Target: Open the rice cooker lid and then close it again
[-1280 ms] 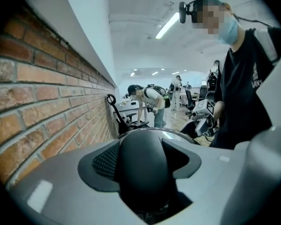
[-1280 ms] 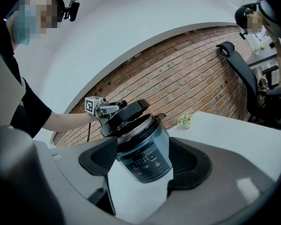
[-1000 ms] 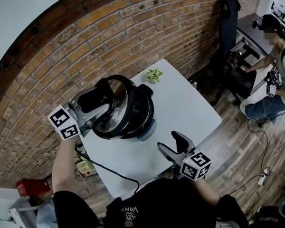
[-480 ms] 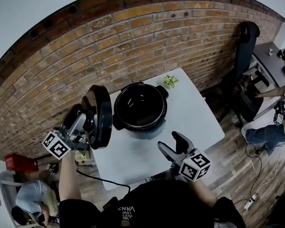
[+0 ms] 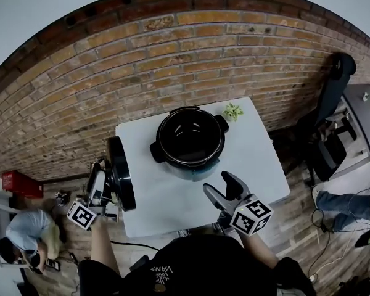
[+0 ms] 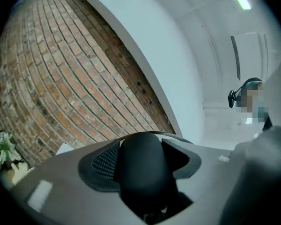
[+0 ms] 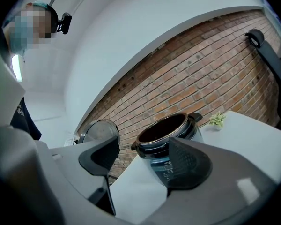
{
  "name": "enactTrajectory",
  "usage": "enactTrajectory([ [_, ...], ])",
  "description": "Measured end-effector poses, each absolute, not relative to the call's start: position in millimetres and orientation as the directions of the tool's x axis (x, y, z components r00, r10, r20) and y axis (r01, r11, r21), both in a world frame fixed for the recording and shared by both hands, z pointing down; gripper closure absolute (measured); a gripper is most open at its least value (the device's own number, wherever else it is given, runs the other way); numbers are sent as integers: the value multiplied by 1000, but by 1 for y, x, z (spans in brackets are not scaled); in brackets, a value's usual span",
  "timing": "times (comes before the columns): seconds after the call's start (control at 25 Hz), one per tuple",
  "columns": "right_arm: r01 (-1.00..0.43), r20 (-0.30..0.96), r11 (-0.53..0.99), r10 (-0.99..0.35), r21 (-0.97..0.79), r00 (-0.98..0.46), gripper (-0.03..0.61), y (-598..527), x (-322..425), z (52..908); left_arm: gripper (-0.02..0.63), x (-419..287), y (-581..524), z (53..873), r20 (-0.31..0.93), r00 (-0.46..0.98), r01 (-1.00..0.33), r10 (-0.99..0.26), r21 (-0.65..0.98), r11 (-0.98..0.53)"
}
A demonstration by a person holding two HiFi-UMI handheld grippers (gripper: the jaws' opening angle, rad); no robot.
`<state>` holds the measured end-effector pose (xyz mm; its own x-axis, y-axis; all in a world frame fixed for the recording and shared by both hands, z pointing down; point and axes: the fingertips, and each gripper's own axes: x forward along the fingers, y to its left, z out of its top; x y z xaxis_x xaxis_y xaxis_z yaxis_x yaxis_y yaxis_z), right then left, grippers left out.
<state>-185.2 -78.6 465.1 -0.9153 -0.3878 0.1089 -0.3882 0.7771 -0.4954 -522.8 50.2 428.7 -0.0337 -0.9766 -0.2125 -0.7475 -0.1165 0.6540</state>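
The rice cooker [image 5: 190,142] stands open toward the far side of a white table [image 5: 259,165], its dark inner pot exposed, while its lid [image 5: 120,172] hangs on edge in the air at the table's left edge, well apart from the pot. The left gripper [image 5: 106,184] is clamped on the lid's black knob [image 6: 143,172], which fills the space between its jaws. The right gripper [image 5: 227,189] waits at the near edge, jaws spread and holding nothing, aimed at the cooker. The risk now appears to lie in the carry back: the lid is borne by its knob alone and turned on edge, so it could swing or slip in the grip and drop past the table edge. A tilted approach could seat it askew on the rim or knock the pot. A small green plant [image 5: 233,111] sits at the table's far right corner. Behind runs a brick wall [image 5: 172,60]; wooden flooring [image 5: 308,214] and a black chair [image 5: 333,97] lie to the right, and a person [image 5: 24,239] crouches at the near left.
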Motion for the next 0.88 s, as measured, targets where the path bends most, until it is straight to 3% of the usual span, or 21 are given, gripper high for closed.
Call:
enactTrajectory([
  [0.24,-371,118,784,-363,-498,-925,244,-86,-178,467,334,-510,84,460,-200,-164,-672,-966,739,-39],
  [0.48,-353,114,786,-345,-507,-932,244,-95,-174,468,334,-505,86,459,-203,-200,-678,-959,735,-14],
  [0.68,-354,112,783,-347,-511,-931,244,-101,-168,469,334,-503,64,433,-229,-138,-734,-964,676,-56],
  [0.88,-374,102,773,-377,-513,-920,244,-105,-158,471,334,-500,14,401,-147,-19,-877,-989,477,-54],
])
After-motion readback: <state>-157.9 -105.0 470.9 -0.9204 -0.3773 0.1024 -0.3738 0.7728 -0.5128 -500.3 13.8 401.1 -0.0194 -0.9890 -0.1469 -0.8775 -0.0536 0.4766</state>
